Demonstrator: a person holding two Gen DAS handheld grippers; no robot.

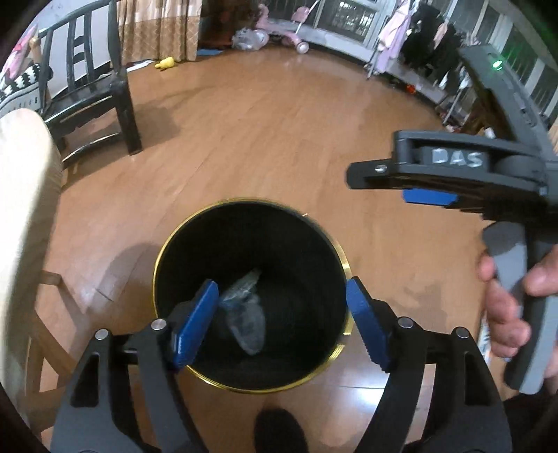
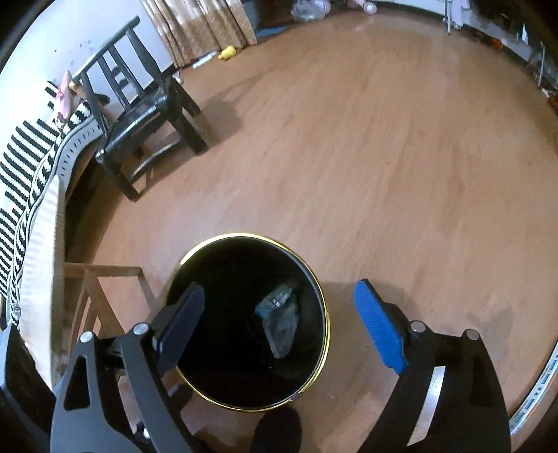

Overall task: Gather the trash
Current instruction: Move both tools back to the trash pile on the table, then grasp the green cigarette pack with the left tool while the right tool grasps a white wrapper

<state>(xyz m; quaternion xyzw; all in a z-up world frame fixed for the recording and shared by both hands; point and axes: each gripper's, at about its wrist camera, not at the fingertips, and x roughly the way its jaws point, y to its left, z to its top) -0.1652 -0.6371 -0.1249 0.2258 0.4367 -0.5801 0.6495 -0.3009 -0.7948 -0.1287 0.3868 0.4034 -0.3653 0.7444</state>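
Observation:
A black bin with a gold rim stands on the wooden floor. A crumpled clear plastic wrapper lies at its bottom. My left gripper hangs open over the bin's mouth, with nothing between its blue pads. In the right wrist view the same bin sits below, with the wrapper inside. My right gripper is open and empty there, its left finger over the bin and its right finger over bare floor. The left wrist view also shows the right gripper side-on at the right, held by a hand.
A black wooden chair stands at the back left. A light wooden frame under a striped cloth sits just left of the bin. A yellow toy, a pink tricycle and a clothes rack line the far wall.

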